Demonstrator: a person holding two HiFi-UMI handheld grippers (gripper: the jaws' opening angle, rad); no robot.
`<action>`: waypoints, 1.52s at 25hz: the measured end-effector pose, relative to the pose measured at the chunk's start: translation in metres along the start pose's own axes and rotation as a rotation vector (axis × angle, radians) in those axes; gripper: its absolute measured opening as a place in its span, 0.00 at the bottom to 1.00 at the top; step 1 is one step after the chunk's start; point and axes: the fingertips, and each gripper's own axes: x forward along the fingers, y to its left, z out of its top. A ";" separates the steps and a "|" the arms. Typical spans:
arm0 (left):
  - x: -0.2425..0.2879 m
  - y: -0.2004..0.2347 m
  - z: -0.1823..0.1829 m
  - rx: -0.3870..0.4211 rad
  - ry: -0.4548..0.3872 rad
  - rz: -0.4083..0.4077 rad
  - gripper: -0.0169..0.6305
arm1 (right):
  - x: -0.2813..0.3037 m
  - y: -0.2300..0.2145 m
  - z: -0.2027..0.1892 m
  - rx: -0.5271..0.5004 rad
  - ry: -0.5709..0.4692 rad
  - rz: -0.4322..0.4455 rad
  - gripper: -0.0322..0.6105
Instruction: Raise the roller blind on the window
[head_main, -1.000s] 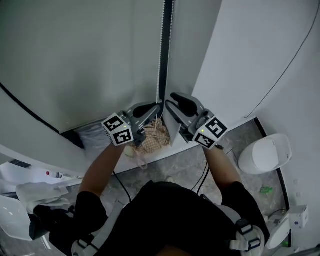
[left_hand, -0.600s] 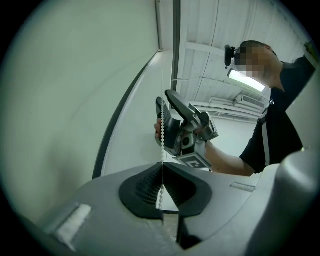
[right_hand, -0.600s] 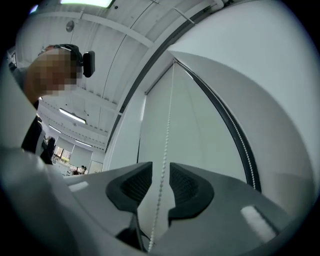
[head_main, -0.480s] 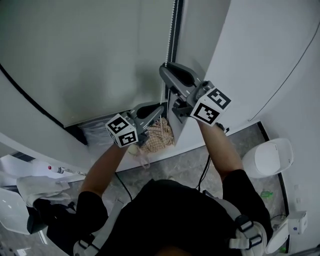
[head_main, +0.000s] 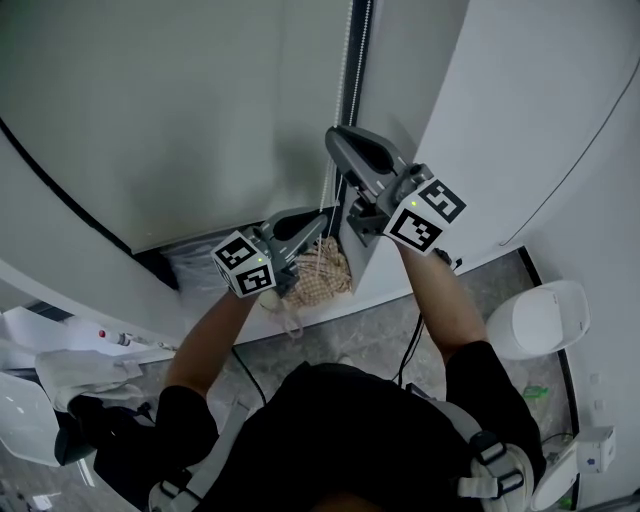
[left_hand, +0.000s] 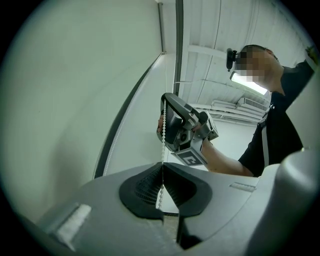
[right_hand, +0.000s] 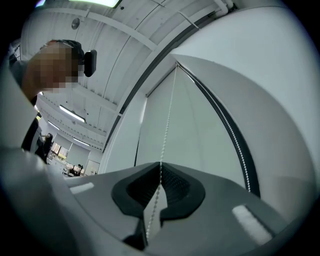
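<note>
Head view: the left gripper (head_main: 322, 216) and the right gripper (head_main: 334, 140) sit on the same bead chain (head_main: 348, 60), the right directly above the left; this looks like a hand-over-hand haul, the lower grip pinning the chain against slipping while the upper takes a fresh hold higher up; the roller blind (head_main: 200, 100) hangs as a pale sheet to the left of both tools and beyond their tips, and it appears to be far down, so I judge most of the raising is yet to do; both forearms reach forward, the right lifted higher, with its marker cube facing the camera.

Left gripper view: the jaws are clenched tip to tip with the chain nipped between the pads; the beads run straight up from the tips to the right gripper just above, with no slack in that stretch; the tool tilts a little upward, the blind to its left.

Right gripper view: the jaws have just been closing and now meet at the tips with the chain caught between them; beyond the tips the beads climb along the blind toward its top; a second run of beads (right_hand: 240, 150) follows a dark strip to the tool's right; the tool is angled upward, and from such a high hold a downward pull seems the likely purpose.
</note>
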 end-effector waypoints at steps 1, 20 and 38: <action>0.000 0.001 -0.001 -0.001 0.001 0.001 0.04 | -0.001 -0.001 -0.001 -0.018 0.006 -0.006 0.07; -0.024 -0.025 -0.171 -0.170 0.276 -0.015 0.05 | -0.097 0.017 -0.161 -0.075 0.325 -0.047 0.06; 0.027 0.000 0.087 0.018 -0.152 -0.119 0.23 | -0.090 0.012 -0.163 -0.081 0.315 -0.046 0.06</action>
